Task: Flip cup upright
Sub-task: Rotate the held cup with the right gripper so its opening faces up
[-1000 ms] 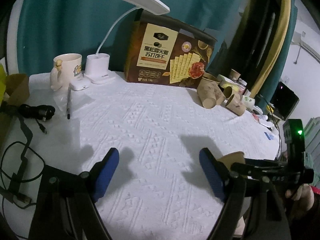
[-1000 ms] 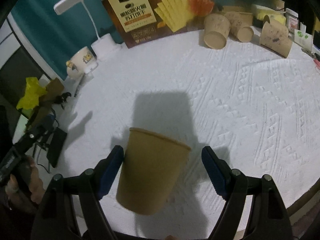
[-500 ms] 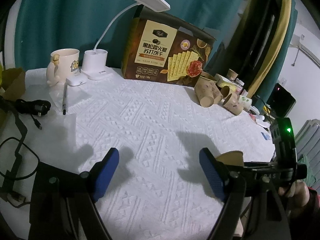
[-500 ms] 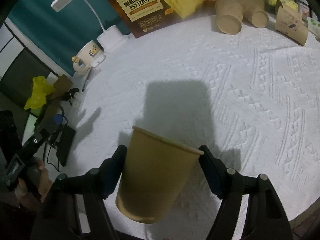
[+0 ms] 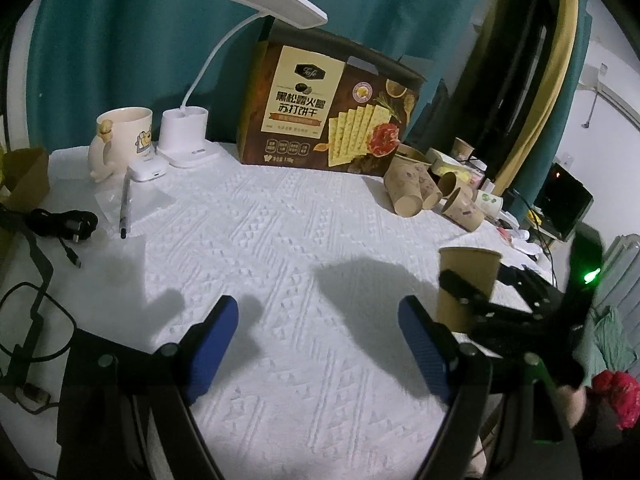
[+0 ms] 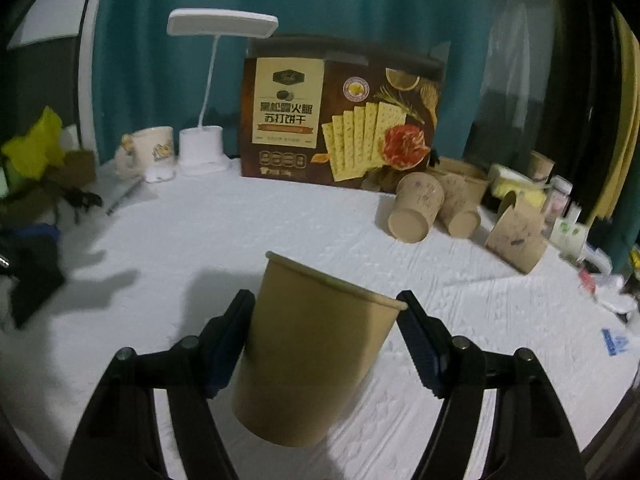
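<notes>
We see the right gripper (image 6: pixel 326 320) clamped on the cup (image 6: pixel 316 344), mouth up and tilted, seemingly just above the cloth (image 6: pixel 248 232). Our left gripper (image 5: pixel 320 336) hovers wide open, holding nothing.

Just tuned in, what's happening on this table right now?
The right gripper is clamped on a plain paper cup, held rim-up and slightly tilted above the white tablecloth. The left gripper is open and empty over the cloth. The cup isn't set down yet. More paper cups lie tipped over by the cracker box.
</notes>
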`<state>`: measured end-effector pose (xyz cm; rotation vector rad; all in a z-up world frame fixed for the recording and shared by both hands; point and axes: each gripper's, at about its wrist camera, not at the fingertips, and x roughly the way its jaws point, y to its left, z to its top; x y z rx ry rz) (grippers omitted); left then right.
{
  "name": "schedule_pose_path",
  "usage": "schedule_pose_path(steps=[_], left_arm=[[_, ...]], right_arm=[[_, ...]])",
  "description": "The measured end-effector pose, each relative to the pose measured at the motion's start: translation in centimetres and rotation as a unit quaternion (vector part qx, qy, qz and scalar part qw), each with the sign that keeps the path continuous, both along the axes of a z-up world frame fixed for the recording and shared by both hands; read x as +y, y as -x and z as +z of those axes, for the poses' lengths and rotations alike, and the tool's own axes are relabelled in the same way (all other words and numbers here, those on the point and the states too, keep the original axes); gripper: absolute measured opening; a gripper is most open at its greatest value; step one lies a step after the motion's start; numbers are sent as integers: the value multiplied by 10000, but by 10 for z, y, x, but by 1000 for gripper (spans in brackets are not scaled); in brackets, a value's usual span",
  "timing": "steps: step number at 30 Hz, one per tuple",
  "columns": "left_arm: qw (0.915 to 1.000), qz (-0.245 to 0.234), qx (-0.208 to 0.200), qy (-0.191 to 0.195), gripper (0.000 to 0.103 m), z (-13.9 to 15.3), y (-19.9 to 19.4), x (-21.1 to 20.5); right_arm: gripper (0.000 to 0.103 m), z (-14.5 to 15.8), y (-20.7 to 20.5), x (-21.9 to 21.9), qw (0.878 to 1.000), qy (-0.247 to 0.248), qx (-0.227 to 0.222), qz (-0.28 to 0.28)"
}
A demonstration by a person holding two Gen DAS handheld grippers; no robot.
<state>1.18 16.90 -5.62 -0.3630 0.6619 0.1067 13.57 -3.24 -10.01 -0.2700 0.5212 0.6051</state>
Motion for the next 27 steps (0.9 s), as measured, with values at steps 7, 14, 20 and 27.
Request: schedule_pose_path(steps=[7, 14, 20, 27], left_arm=[[10000, 42, 31, 20, 82, -2, 3, -2], [9999, -37, 107, -28, 82, -5, 1, -6], [9998, -141, 129, -44, 82, -8, 1, -14], [9996, -184, 198, -61, 82, -12, 6, -19]], right_arm=[[70, -12, 16, 8, 9981, 205, -569, 71], [70, -19, 39, 3, 9938, 447, -997, 192], [70, -26, 58, -2, 9894, 615, -1288, 252], [70, -29, 74, -15, 9890, 529, -1354, 269]])
